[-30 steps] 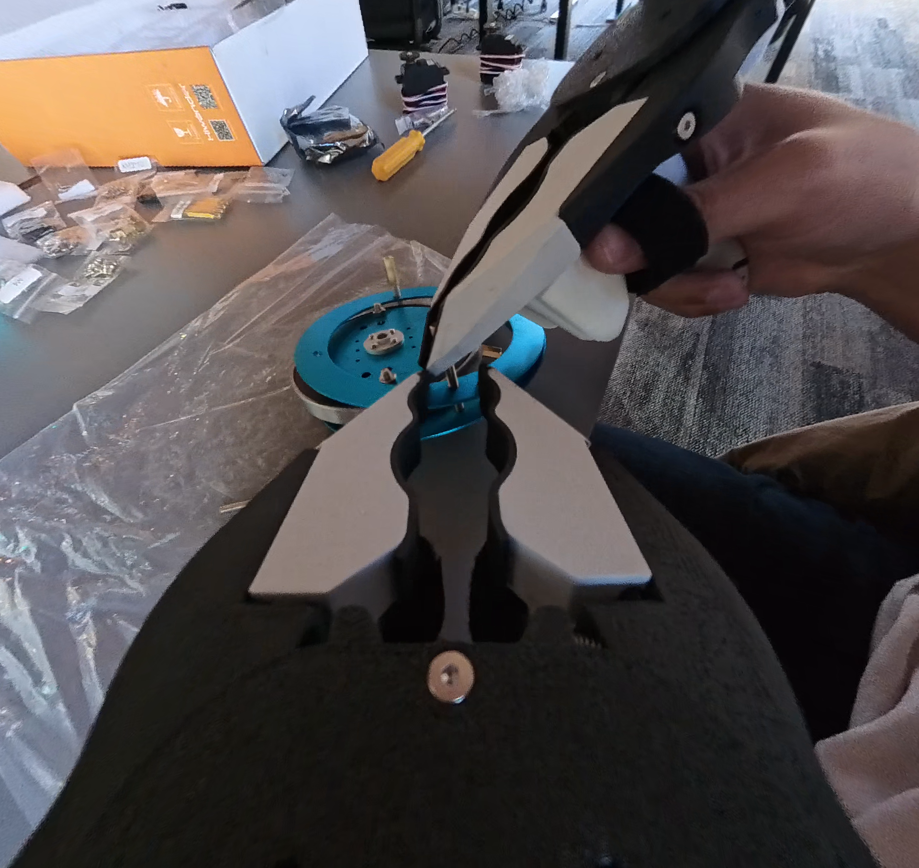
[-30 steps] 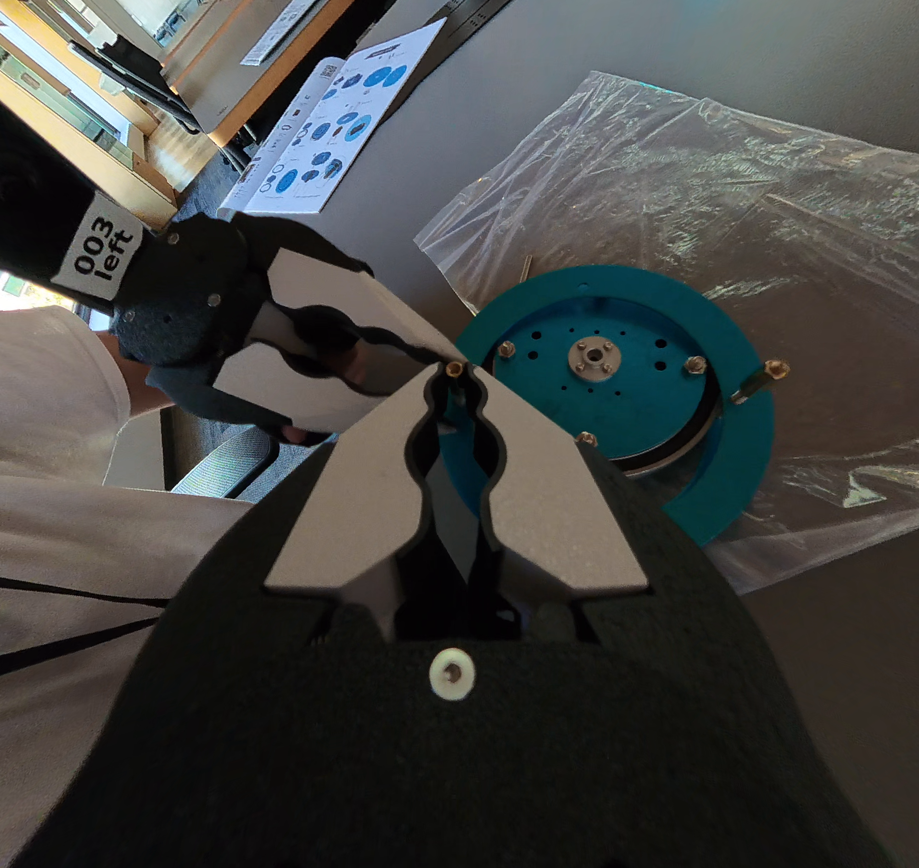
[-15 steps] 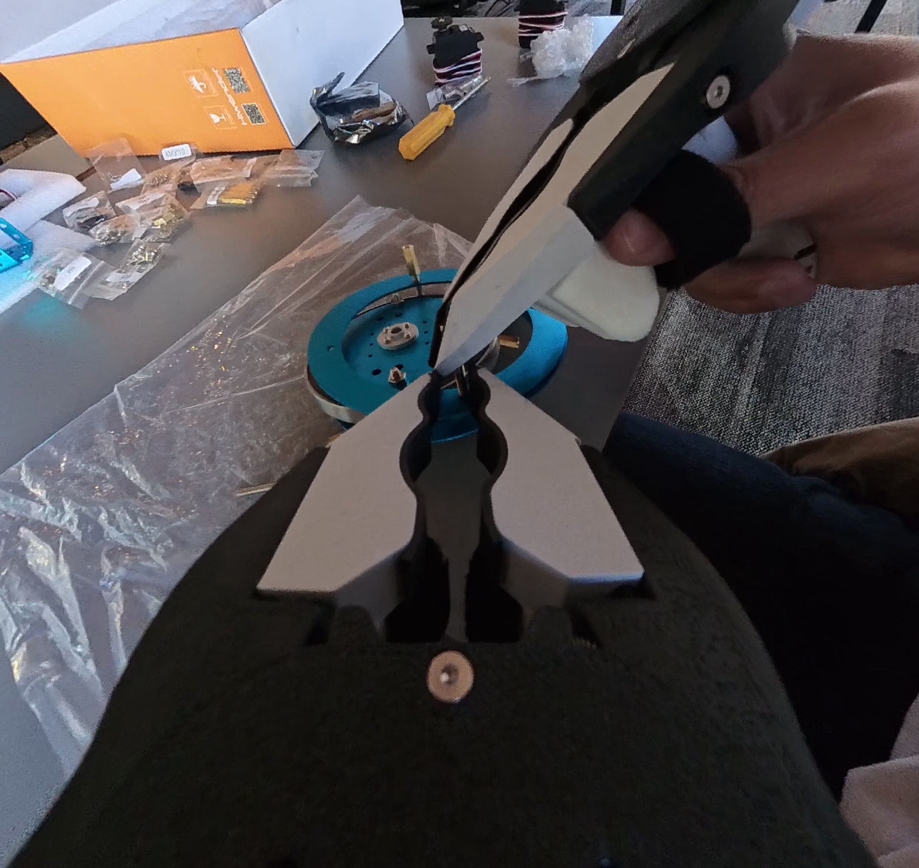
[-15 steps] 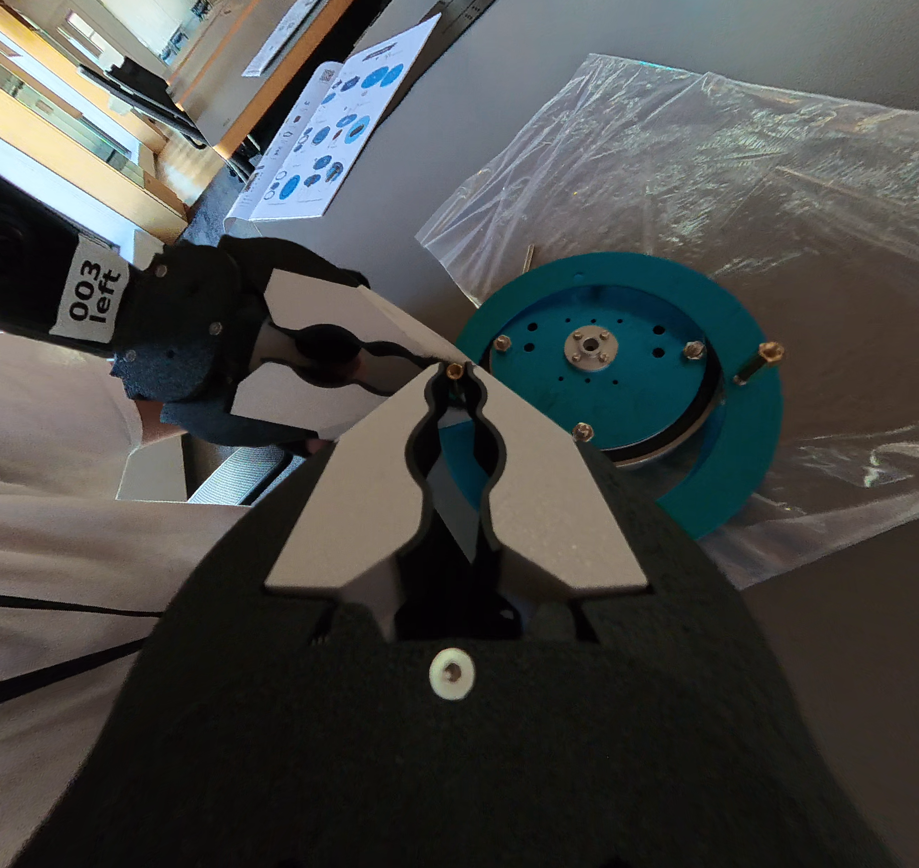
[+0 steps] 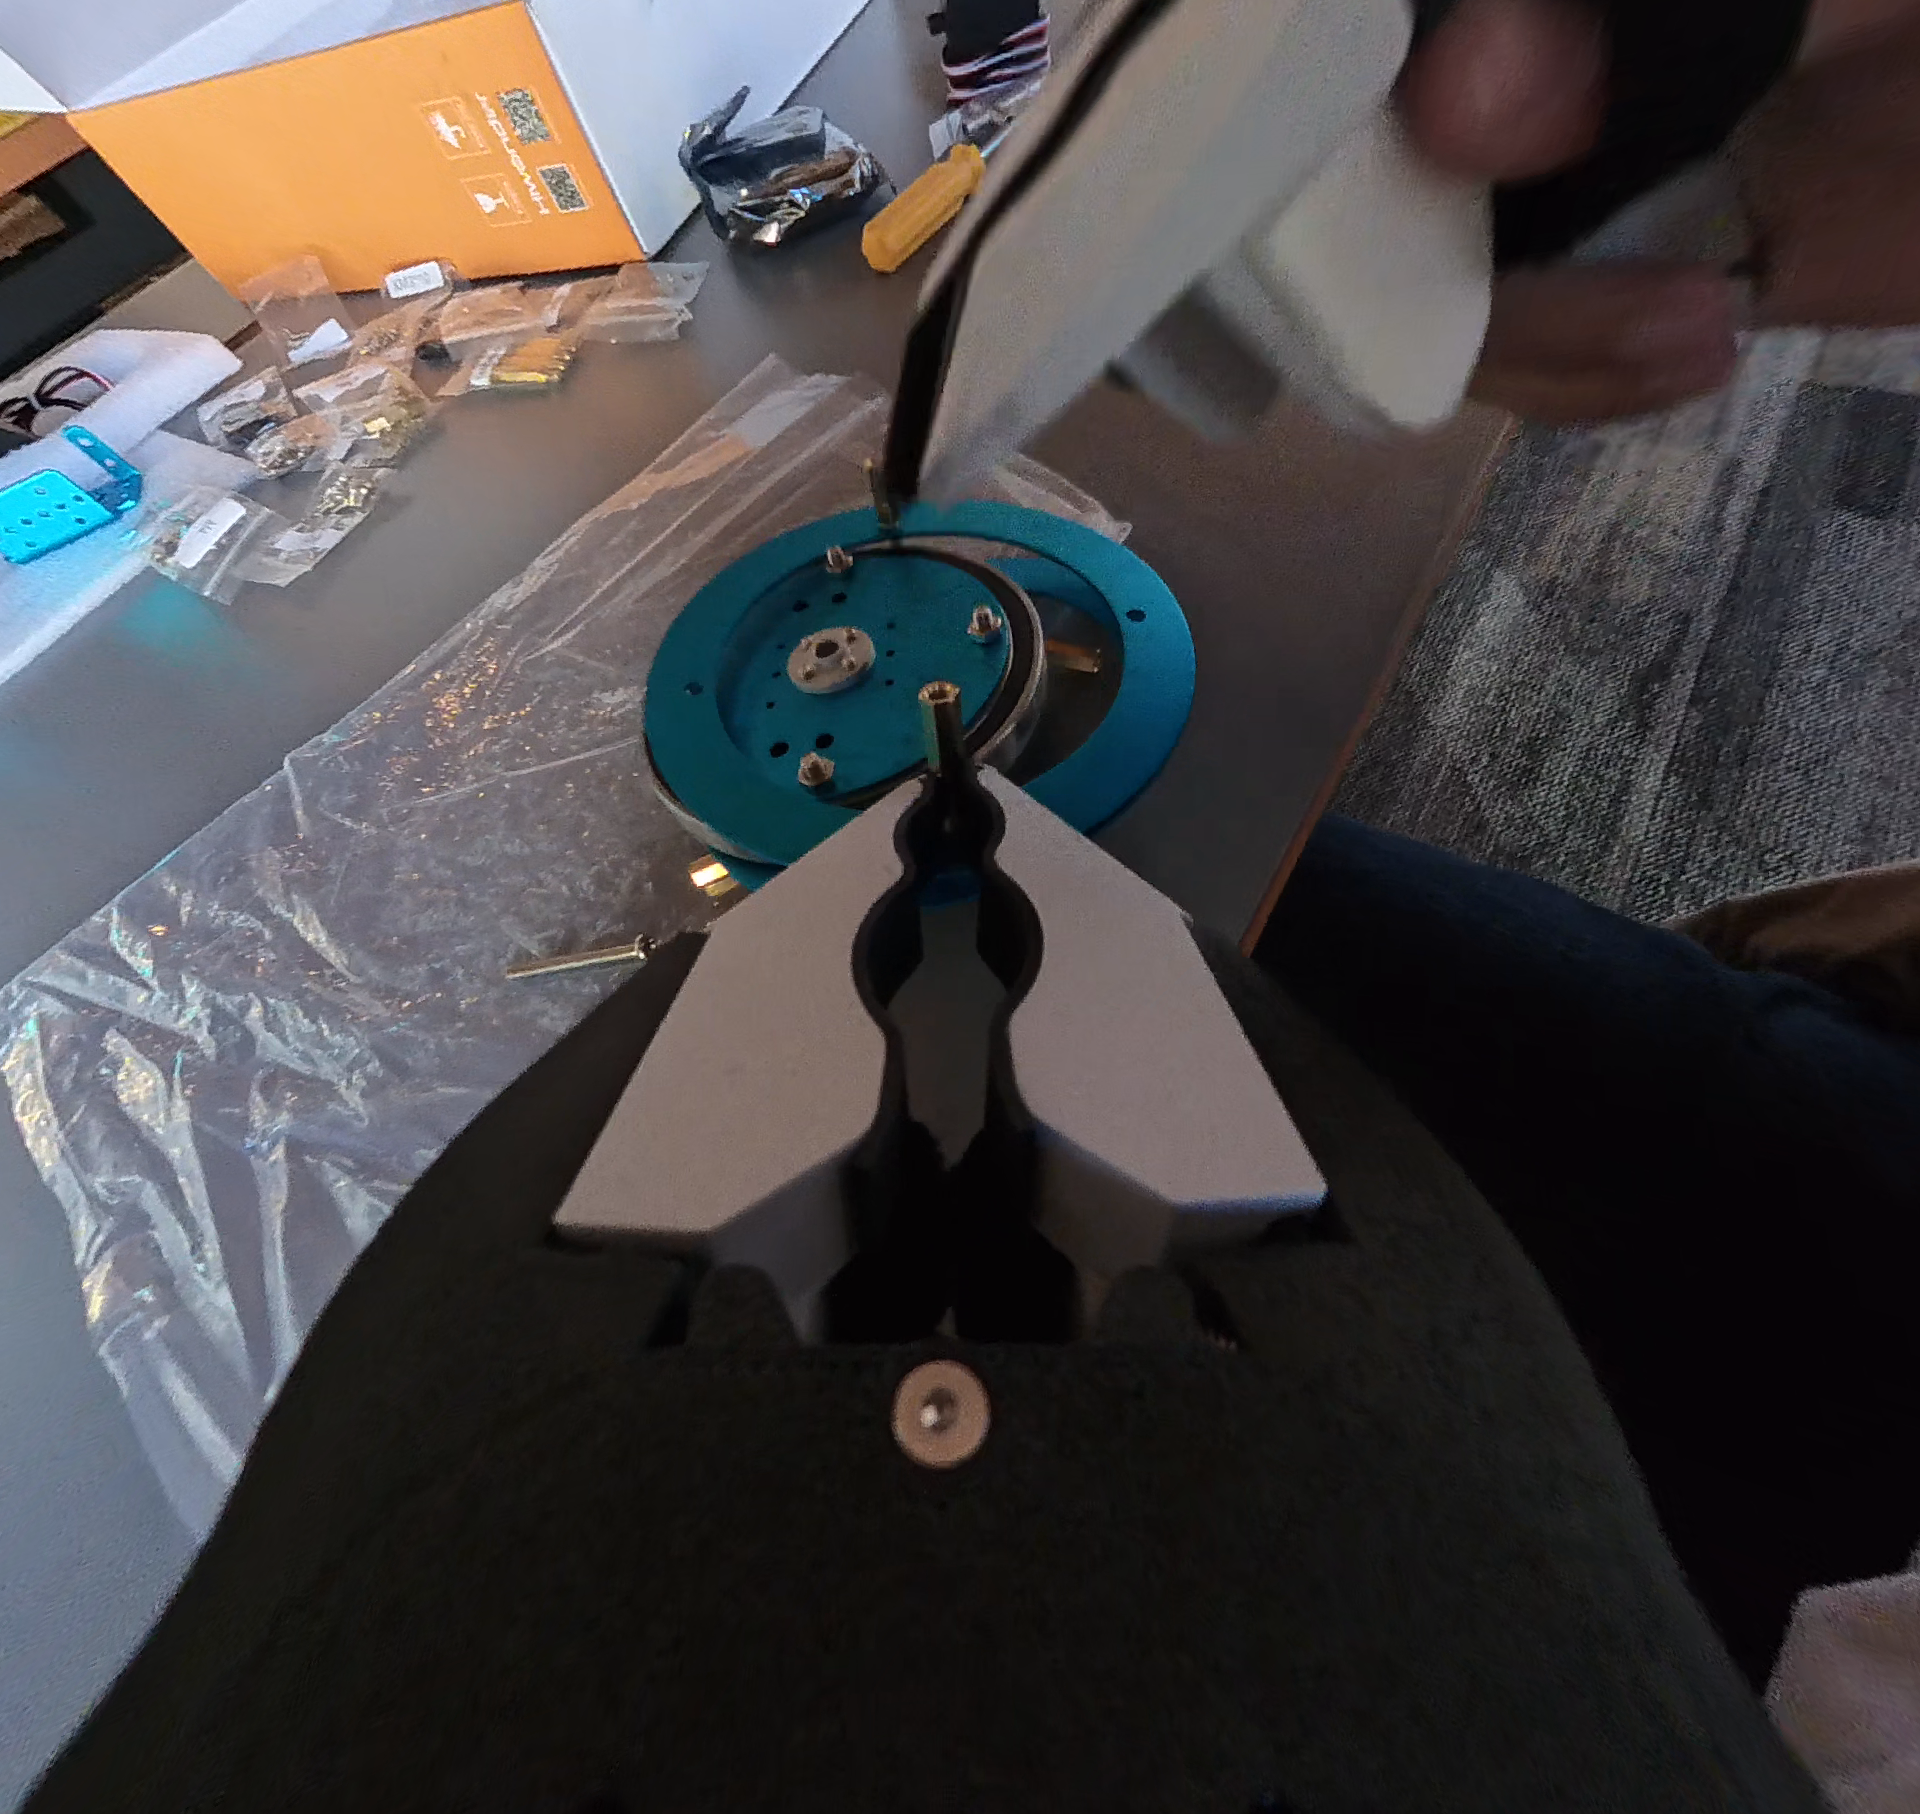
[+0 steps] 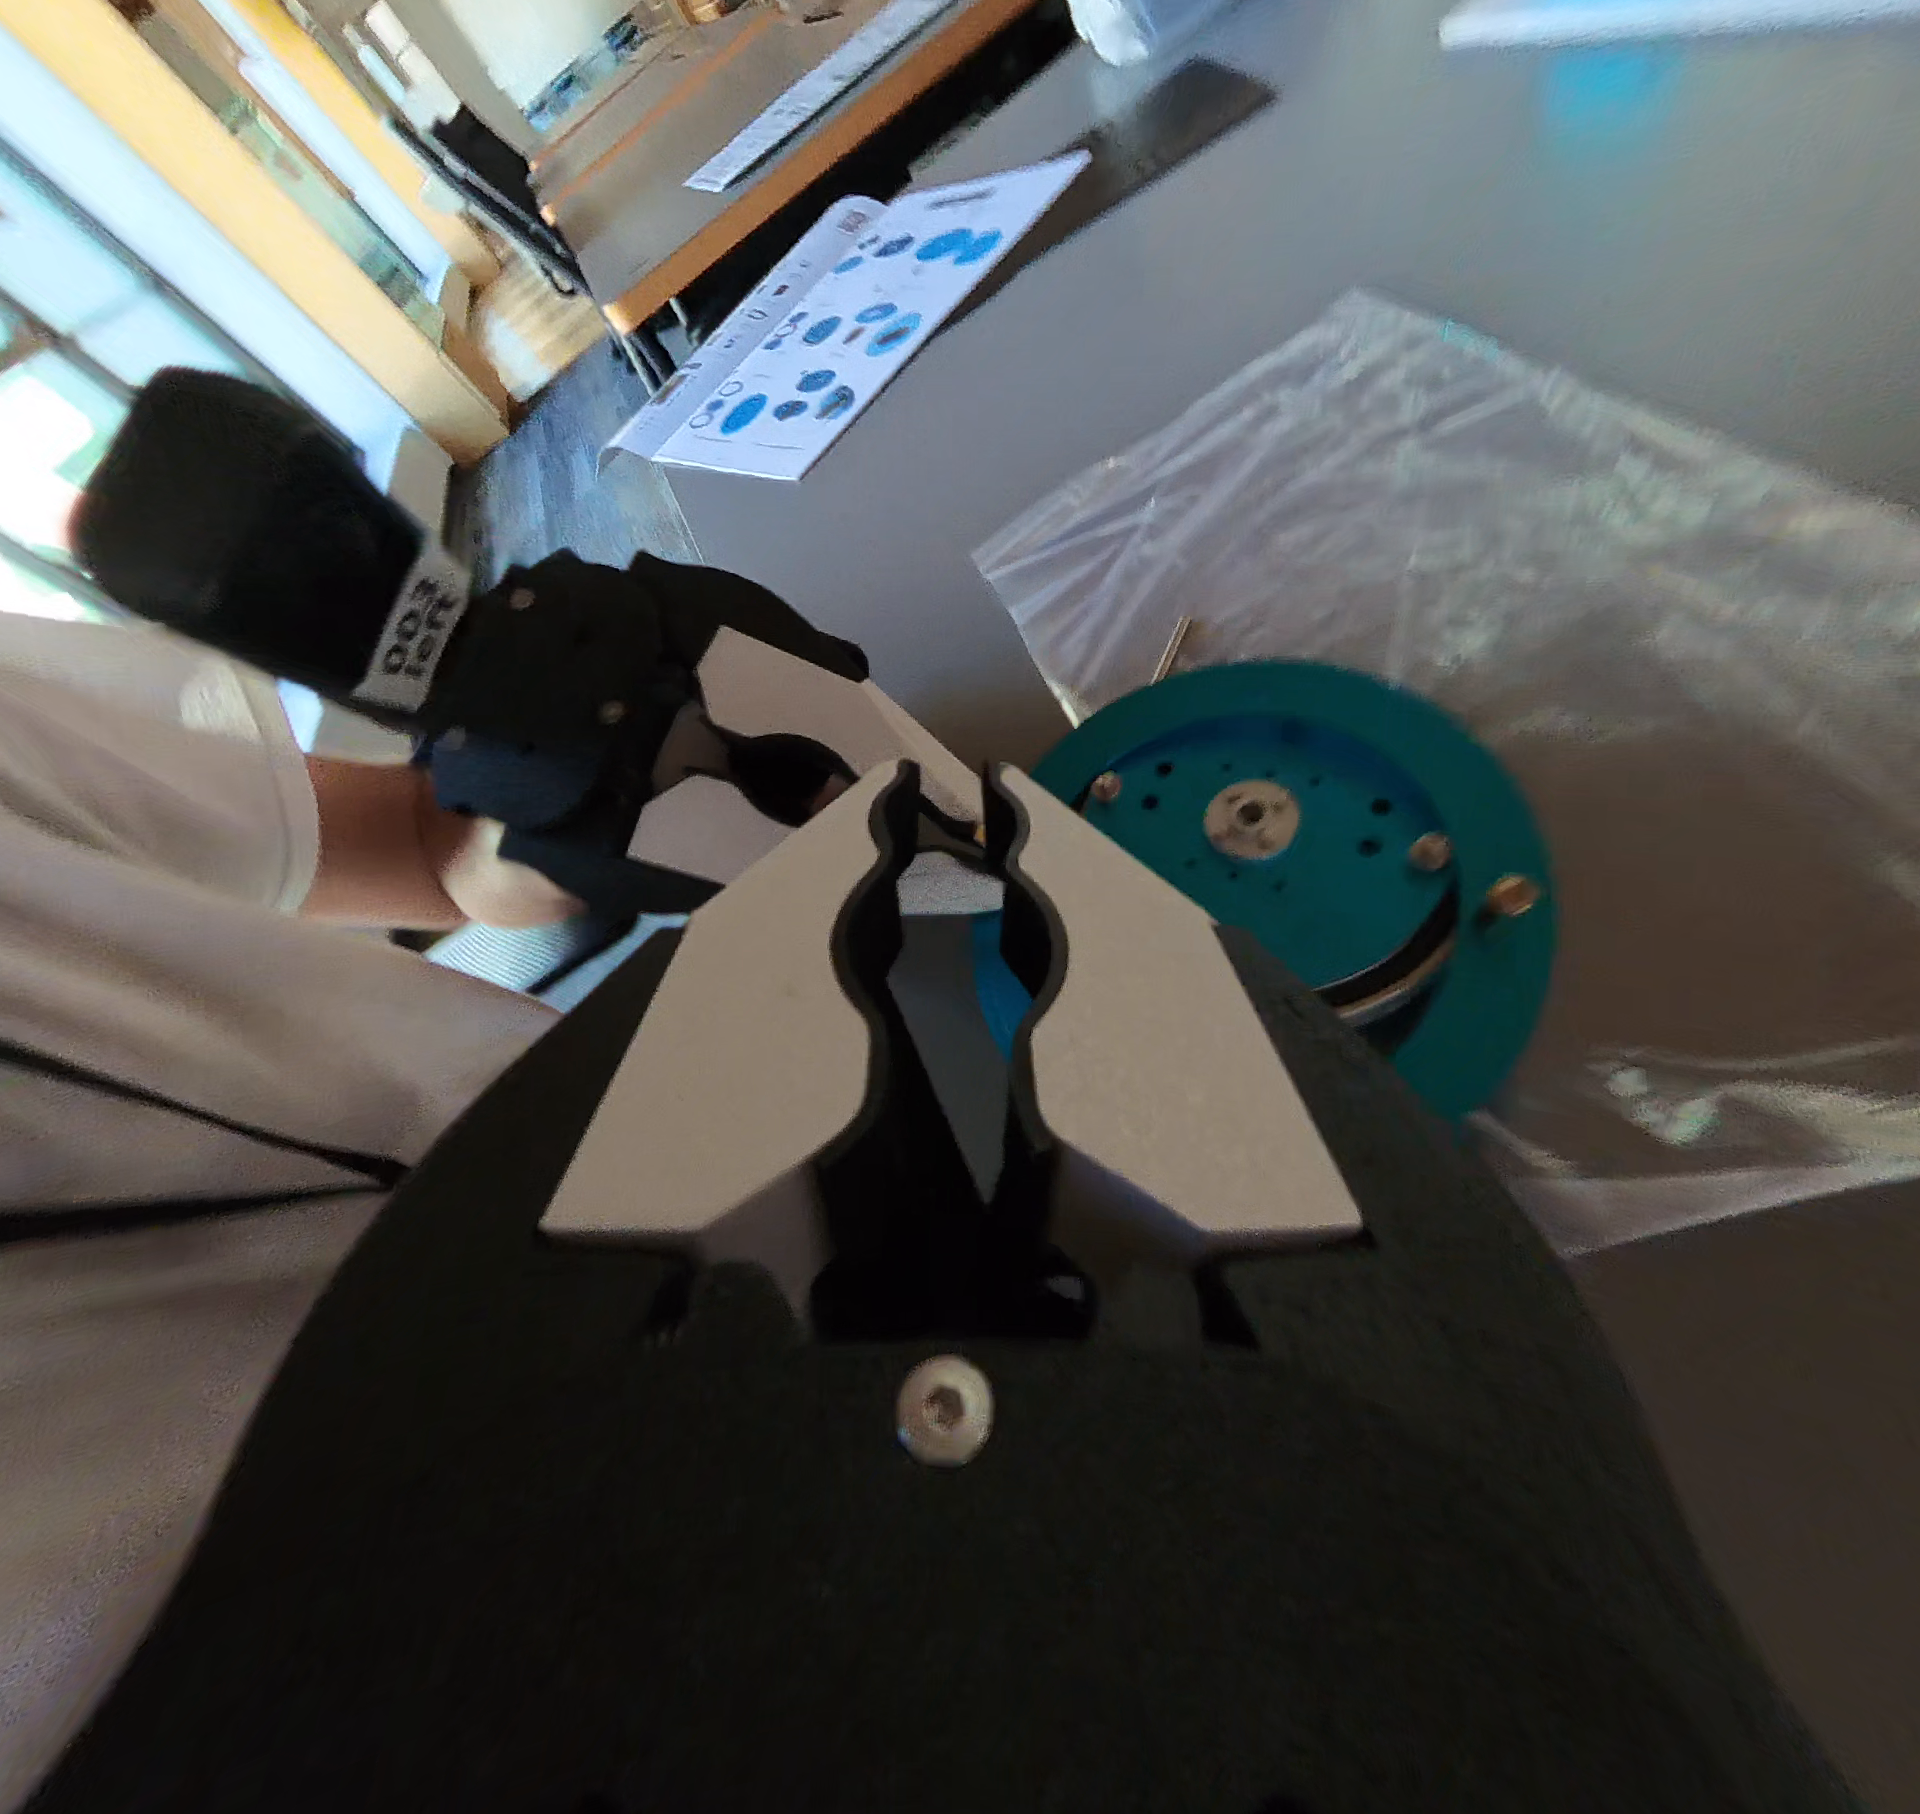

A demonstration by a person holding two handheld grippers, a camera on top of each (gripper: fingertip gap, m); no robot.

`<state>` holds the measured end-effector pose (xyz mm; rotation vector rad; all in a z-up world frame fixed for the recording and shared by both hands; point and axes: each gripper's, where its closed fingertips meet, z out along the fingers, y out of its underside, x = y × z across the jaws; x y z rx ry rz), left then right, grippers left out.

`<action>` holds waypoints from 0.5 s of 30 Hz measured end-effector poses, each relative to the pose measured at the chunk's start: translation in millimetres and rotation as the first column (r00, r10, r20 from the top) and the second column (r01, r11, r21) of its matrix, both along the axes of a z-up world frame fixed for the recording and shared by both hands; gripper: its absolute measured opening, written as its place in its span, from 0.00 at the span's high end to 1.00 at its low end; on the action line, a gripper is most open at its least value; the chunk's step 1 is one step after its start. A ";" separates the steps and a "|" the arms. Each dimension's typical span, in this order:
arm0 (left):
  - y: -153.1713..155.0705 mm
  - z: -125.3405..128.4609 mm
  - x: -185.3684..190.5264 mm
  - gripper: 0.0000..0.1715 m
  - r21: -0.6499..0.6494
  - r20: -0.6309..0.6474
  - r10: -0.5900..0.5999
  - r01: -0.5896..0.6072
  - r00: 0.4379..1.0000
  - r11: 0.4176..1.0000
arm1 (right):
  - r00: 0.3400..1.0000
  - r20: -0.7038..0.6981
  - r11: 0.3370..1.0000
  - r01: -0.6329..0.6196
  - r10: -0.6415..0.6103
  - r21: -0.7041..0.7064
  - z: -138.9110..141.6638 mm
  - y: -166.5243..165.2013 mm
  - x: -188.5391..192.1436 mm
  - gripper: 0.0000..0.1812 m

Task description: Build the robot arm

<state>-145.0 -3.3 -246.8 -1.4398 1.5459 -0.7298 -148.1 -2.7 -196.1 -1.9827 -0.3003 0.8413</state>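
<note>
A blue round plate with an outer ring (image 5: 717,725) lies on a clear plastic sheet near the table's edge; it also shows in the right wrist view (image 6: 1496,1016). My left gripper (image 5: 954,793) is shut on an upright brass standoff (image 5: 940,720) at the ring's near side. My right gripper (image 6: 951,788) is open and empty, its jaws a little apart, lifted above the plate. In the left wrist view it (image 5: 906,455) hangs blurred over a second standoff (image 5: 883,497) on the far rim. The left gripper's fingers (image 6: 779,684) show behind it.
The plastic sheet (image 5: 364,829) holds a loose brass screw (image 5: 582,956) and a brass piece (image 5: 707,873). Beyond are an orange and white box (image 5: 364,154), a yellow screwdriver (image 5: 925,206), hardware bags (image 5: 343,414), a blue bracket (image 5: 62,507) and a booklet (image 6: 831,341). The table edge (image 5: 1382,725) is close on the right. About 5 cm separates my left fingertips from my right. From either gripper's tips it is about 30 cm to the yellow screwdriver (image 5: 925,206).
My right gripper has let go of the standoff, opened and lifted up and away. My left gripper stays shut on the standoff and has drawn back slightly.
</note>
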 end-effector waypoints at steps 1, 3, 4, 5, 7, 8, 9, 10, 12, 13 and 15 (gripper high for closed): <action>-0.4 0.9 -0.7 0.99 -0.013 0.007 -0.007 0.007 1.000 1.000 | 0.997 0.066 0.998 -0.036 0.032 0.060 8.5 -2.1 6.1 0.95; -1.2 2.7 -1.7 0.99 -0.043 0.021 -0.018 0.019 1.000 0.999 | 0.958 0.261 0.967 -0.172 0.120 0.186 18.3 -5.8 12.3 0.92; -0.9 4.0 -1.9 0.98 -0.052 0.032 -0.017 0.019 0.999 0.998 | 0.918 0.360 0.943 -0.254 0.165 0.216 17.6 -6.6 12.1 0.86; -0.8 5.2 -1.9 0.98 -0.057 0.042 -0.017 0.019 0.999 0.998 | 0.863 0.443 0.909 -0.363 0.244 0.206 12.1 -10.9 7.0 0.81; -1.3 7.2 -1.5 0.98 -0.067 0.060 -0.016 0.020 0.998 0.998 | 0.740 0.552 0.827 -0.541 0.383 0.153 -1.8 -18.3 -3.3 0.72; -1.5 7.9 -1.3 0.98 -0.070 0.066 -0.015 0.020 0.998 0.997 | 0.671 0.599 0.783 -0.612 0.437 0.115 -7.9 -19.9 -5.6 0.74; -1.5 8.0 -1.3 0.98 -0.073 0.068 -0.013 0.017 0.998 0.997 | 0.596 0.637 0.735 -0.675 0.489 0.068 -12.2 -21.5 -6.5 0.76; -1.1 8.1 -1.0 0.98 -0.076 0.069 -0.009 0.014 0.998 0.997 | 0.529 0.672 0.689 -0.724 0.518 0.039 -11.9 -20.3 -6.9 0.79; -1.2 7.8 -0.4 0.99 -0.072 0.067 -0.008 0.012 0.998 0.997 | 0.424 0.722 0.583 -0.812 0.546 0.035 -5.2 -16.1 -9.2 0.85; -1.3 7.1 -0.2 0.98 -0.065 0.062 -0.007 0.011 0.998 0.998 | 0.365 0.758 0.540 -0.842 0.541 0.020 -3.9 -11.0 -7.9 0.88; -2.9 6.3 0.4 0.99 -0.044 0.057 -0.014 0.017 0.998 0.999 | 0.244 0.801 0.466 -0.884 0.547 -0.048 -4.8 -3.6 -7.4 0.90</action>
